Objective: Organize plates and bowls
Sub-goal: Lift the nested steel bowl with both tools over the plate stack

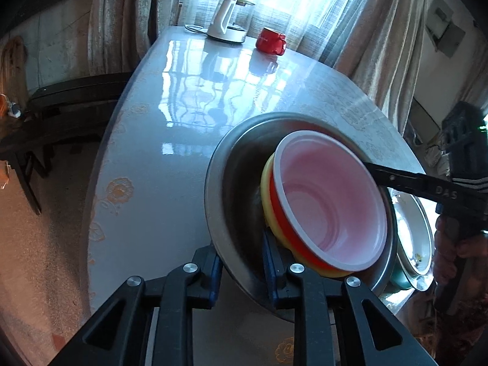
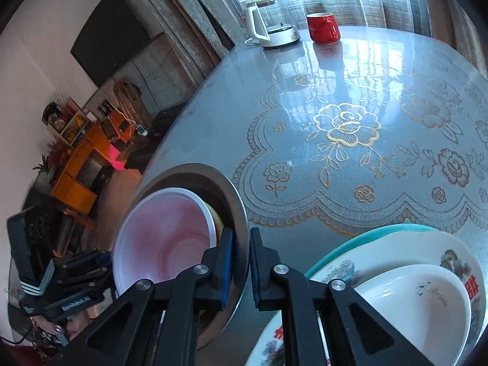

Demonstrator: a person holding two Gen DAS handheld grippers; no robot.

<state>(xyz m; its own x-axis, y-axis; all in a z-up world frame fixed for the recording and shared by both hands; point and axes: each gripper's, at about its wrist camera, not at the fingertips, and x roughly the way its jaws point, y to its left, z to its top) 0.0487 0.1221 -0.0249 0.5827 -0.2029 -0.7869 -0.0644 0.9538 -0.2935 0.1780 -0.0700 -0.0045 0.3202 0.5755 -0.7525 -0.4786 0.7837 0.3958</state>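
At the bench [image 2: 350,70] edge, the steel basin [image 1: 241,164], holding nested red and yellow bowls, is clamped at opposite rims by left tool [image 1: 241,262] and right tool [image 2: 241,262]; a level joint lift is judged next.

On the table stands one wide steel bowl [image 1: 238,164]; nested in it are one red plastic bowl with a white rim and pale pink inside [image 1: 329,201] and one yellow bowl [image 1: 268,183] beneath that. Beside it sits a stack of three dishes: one plain white oval bowl [image 2: 427,305], one white plate with painted flowers and red characters [image 2: 381,253], and one teal plate [image 2: 405,228] underneath. Farther off stand one red mug [image 2: 322,27] and one white-handled glass kettle [image 2: 268,21].
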